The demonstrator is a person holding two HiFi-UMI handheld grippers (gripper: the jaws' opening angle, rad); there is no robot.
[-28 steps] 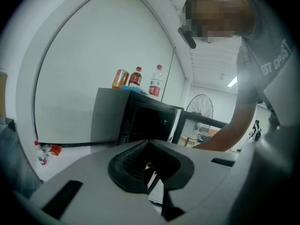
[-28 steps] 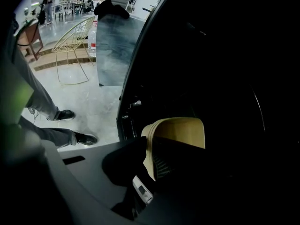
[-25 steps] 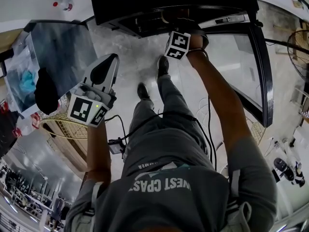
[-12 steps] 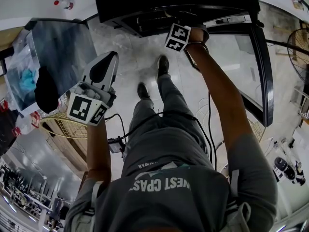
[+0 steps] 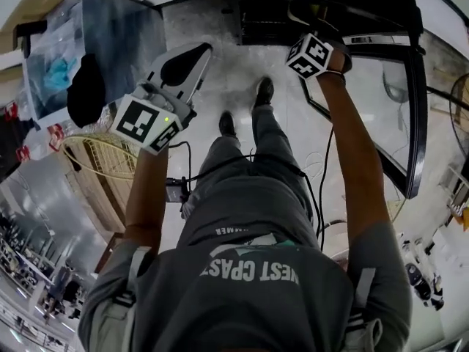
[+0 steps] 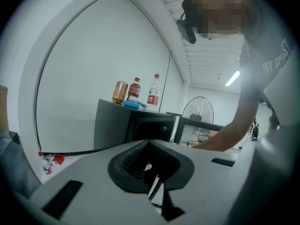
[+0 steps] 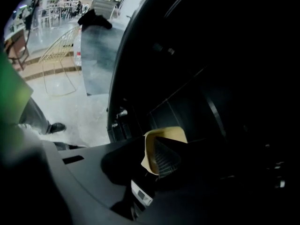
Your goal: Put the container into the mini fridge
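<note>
The black mini fridge (image 5: pixel 265 15) stands open at the top of the head view, its glass door (image 5: pixel 415 116) swung out to the right. My right gripper (image 7: pixel 153 147) is shut on a tan container (image 7: pixel 169 134) and holds it at the dark fridge interior (image 7: pixel 197 88). In the head view only that gripper's marker cube (image 5: pixel 311 54) shows, at the fridge mouth; its jaws are hidden. My left gripper (image 5: pixel 199 50) hangs left of the fridge, jaws shut with nothing in them. In its own view the left gripper (image 6: pixel 148 144) points at the fridge (image 6: pixel 150 124).
Two bottles (image 6: pixel 153 89) and a jar (image 6: pixel 120 92) stand on the fridge top. A fan (image 6: pixel 198 111) is behind the door. A wire chair (image 5: pixel 88 156) and a grey panel (image 5: pixel 117 35) stand at the left. Cables (image 5: pixel 176 189) lie by the person's feet (image 5: pixel 262 91).
The head view has swung, so the fridge sits further right. The right gripper stays at the fridge mouth with the container. The left gripper has drifted up and right.
</note>
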